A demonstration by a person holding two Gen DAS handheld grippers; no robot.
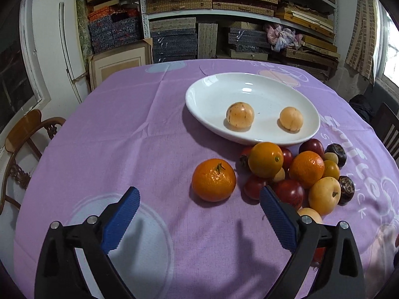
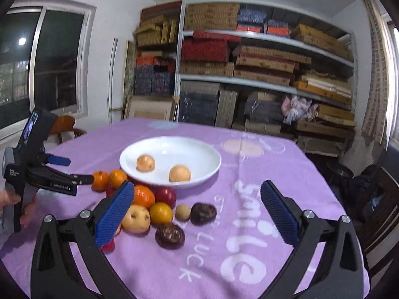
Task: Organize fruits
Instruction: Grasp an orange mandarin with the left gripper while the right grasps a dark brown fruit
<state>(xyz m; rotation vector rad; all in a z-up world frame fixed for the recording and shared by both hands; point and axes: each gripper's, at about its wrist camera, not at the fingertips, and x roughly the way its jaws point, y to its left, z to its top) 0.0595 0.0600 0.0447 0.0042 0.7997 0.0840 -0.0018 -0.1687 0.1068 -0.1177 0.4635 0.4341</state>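
Hovering: left gripper and right gripper both spread wide, empty | 2 pale peach round fruits in white oval ceramic dish | lone orange tangerine directly ahead of left gripper, nearer it.

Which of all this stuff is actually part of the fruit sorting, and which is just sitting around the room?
Part of the job: white plate; two pale fruits in it; fruit pile; lone orange; left tool and right tool, both open, empty.

Just lying about: shelves of boxes; wooden chair; purple tablecloth.
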